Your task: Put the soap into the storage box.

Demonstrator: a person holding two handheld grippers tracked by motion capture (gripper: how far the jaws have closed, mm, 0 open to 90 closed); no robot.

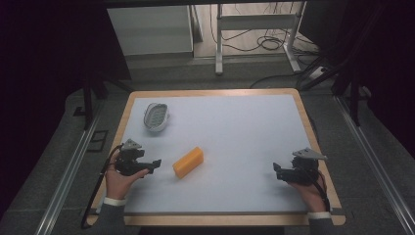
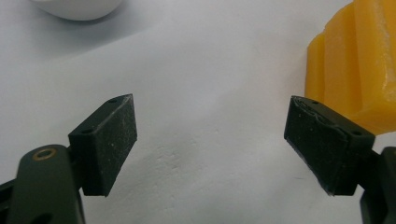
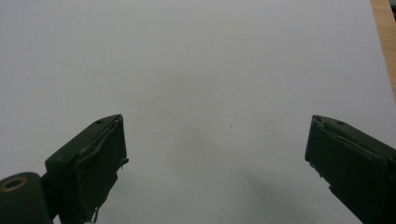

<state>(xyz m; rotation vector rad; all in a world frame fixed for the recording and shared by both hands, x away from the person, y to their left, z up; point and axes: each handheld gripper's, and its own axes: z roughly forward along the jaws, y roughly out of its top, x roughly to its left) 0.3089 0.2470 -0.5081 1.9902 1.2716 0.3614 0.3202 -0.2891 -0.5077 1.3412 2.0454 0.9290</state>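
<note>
Left gripper (image 1: pixel 155 163): jaws spread wide, empty. Yellow block (image 1: pixel 188 162) lies just beside it, mid-table. Swing right until both pads straddle the block's narrow sides, then close squarely. Right gripper (image 1: pixel 277 169) idles, gaping, empty.

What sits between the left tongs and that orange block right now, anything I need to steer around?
Nothing visible. The left tongs are open, with bare white table between them and the orange block just beyond. The oval dish sits farther back, off that line. In the left gripper view the block lies just past one pad.
</note>
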